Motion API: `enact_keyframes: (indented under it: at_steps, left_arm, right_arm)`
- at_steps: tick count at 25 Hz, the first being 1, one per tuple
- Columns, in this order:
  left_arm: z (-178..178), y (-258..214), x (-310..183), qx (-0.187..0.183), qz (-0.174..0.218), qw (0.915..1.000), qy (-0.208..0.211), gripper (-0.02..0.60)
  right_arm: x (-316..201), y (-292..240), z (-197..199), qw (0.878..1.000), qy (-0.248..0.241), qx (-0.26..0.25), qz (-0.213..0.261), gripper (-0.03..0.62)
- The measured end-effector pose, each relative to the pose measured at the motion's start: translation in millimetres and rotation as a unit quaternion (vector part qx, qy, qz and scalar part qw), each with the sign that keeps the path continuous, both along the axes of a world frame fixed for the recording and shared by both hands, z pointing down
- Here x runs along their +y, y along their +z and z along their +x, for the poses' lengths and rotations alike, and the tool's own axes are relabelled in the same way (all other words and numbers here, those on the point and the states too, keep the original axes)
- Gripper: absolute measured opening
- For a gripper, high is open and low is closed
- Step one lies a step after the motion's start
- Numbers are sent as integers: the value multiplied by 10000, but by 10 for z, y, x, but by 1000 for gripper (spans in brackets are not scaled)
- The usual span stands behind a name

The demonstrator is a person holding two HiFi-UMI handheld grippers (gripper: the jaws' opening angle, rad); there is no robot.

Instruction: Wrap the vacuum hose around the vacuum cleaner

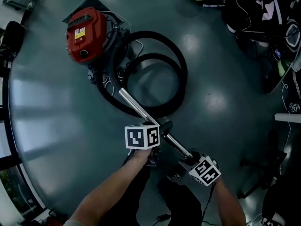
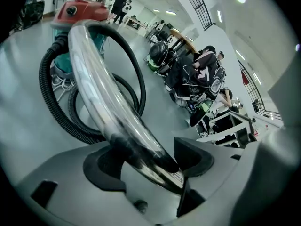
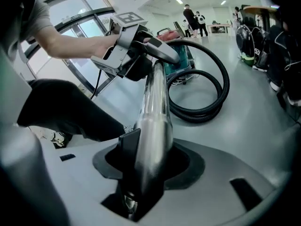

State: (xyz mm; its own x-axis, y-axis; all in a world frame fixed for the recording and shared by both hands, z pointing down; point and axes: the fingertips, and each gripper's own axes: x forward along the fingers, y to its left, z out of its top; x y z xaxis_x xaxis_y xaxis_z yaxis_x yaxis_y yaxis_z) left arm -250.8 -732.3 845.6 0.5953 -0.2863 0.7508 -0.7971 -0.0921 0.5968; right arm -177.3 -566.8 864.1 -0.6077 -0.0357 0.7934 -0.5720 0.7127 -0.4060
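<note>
The right gripper (image 3: 143, 173) pinches the near end of the wand (image 3: 155, 98), likely to carry its weight. Farther along the wand, the left gripper (image 2: 150, 157) has its jaws spread, with the wand lying loose between them, probably to shift its hold. Beyond the wand, the hose (image 1: 181, 74) lies in loose loops on the floor (image 1: 221, 102) beside the vacuum (image 1: 87, 34), not yet wound round it.
</note>
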Motion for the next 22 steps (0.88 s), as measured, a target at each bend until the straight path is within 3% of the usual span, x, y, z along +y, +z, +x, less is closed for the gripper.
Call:
enact_keyframes:
  at_steps: [7, 10, 12, 14, 16, 22]
  left_arm:
    - [-56, 514, 0, 446, -431, 9939, 915, 337]
    - [-113, 701, 48, 183, -299, 9850, 1692, 337]
    - [-162, 844, 93, -191, -8, 9712, 2375, 337]
    - [-183, 977, 100, -556, 416, 9510, 3015, 337]
    - [-182, 1067, 66, -894, 942, 9241, 3595, 337]
    - [-163, 1228, -157, -1665, 2383, 8240, 4863, 337]
  right_arm:
    - [-272, 654, 43, 9987, -472, -184, 57, 192]
    - [-378, 932, 147, 9983, -562, -158, 81, 192]
    - [-456, 1089, 211, 9979, -627, -164, 81, 192]
    - [-546, 1238, 285, 9968, -759, -195, 135, 192]
    - [-634, 1396, 383, 9956, -897, -200, 174, 192]
    - [-855, 1876, 715, 9891, -1455, 30, 229, 192]
